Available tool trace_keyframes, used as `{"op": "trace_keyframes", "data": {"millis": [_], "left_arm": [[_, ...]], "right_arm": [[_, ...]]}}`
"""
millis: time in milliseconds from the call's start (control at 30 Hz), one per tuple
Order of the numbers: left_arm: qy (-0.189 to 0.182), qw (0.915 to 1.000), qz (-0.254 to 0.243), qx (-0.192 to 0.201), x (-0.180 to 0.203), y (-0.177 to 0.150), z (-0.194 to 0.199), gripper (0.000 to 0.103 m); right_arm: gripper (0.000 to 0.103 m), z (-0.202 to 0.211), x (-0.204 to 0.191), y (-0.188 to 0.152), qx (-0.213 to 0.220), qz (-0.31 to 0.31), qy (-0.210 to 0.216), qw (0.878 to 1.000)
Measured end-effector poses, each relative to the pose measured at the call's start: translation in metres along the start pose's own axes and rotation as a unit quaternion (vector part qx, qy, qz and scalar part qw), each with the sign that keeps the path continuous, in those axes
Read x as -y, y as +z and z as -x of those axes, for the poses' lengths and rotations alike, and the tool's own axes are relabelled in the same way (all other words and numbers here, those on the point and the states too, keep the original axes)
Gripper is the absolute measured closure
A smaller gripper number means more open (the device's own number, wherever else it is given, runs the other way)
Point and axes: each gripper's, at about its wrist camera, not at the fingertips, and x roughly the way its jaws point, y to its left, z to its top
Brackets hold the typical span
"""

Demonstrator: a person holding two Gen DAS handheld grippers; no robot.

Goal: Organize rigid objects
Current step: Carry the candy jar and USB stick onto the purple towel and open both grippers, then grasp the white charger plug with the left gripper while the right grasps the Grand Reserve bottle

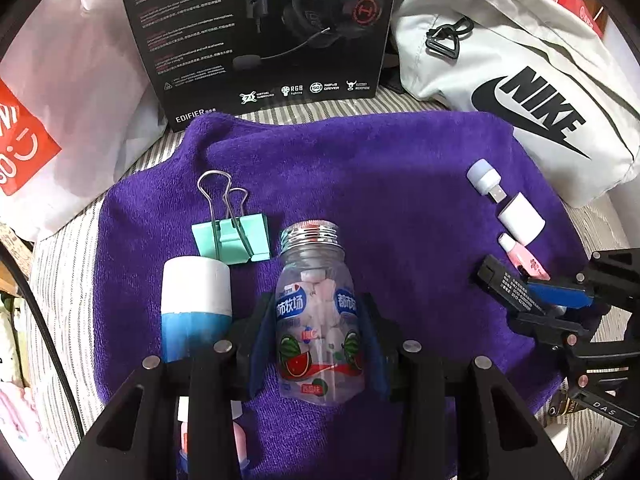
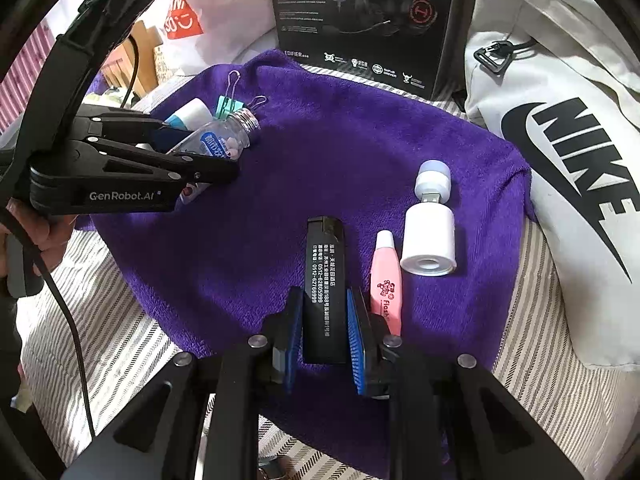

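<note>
Left hand-held gripper (image 1: 320,344) pinches the clear candy bottle (image 1: 316,320), uncapped mouth pointing far, white tablets inside, on the purple towel (image 1: 360,184) beside the green binder clip (image 1: 232,236); right hand-held gripper (image 2: 326,328) pinches the black bar (image 2: 322,284), long axis near-to-far, left of the pink tube (image 2: 385,284).

A purple towel (image 1: 360,168) is lying over a grey-and-white striped sheet (image 2: 120,336). Behind it a black headset box (image 1: 260,32) is standing upright, with a grey Nike bag (image 2: 560,128) slumping beside it and a white shopping bag (image 1: 80,120) resting opposite. Bright light is falling across the bedding.
</note>
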Motion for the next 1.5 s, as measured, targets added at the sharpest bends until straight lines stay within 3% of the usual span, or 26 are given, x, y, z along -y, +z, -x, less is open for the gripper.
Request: {"op": "trace_keyframes", "data": {"millis": [267,433,600,700,1033,1233,1500], "left_arm": [[-0.022,0.9996,0.019,-0.002,-0.008,-0.004,0.000,0.059],[-0.028,0.9993,0.020,-0.011,-0.006,-0.010,0.003,0.046],[-0.031,0.9989,0.028,-0.022,-0.006,-0.016,0.007,0.045],[-0.034,0.9985,0.037,-0.022,-0.010,-0.020,0.013,0.045],[-0.047,0.9985,0.026,0.010,0.002,-0.043,0.057,0.045],[-0.059,0.9980,0.014,0.018,0.023,-0.075,0.074,0.045],[-0.077,0.9970,-0.005,0.002,0.083,-0.112,0.082,0.045]], "right_arm": [[0.081,-0.001,0.002,-0.002,0.008,0.014,0.006,1.000],[0.080,0.000,0.001,-0.003,0.001,0.021,0.005,1.000],[0.076,0.003,0.005,-0.005,-0.011,0.009,0.013,1.000],[0.067,0.006,0.010,-0.008,-0.017,-0.009,0.013,1.000],[0.067,0.048,0.015,-0.030,0.008,-0.053,0.004,0.999],[0.065,0.088,0.013,-0.071,0.019,-0.074,-0.022,0.997],[0.064,0.130,0.031,-0.156,0.030,-0.154,-0.031,0.987]]}}
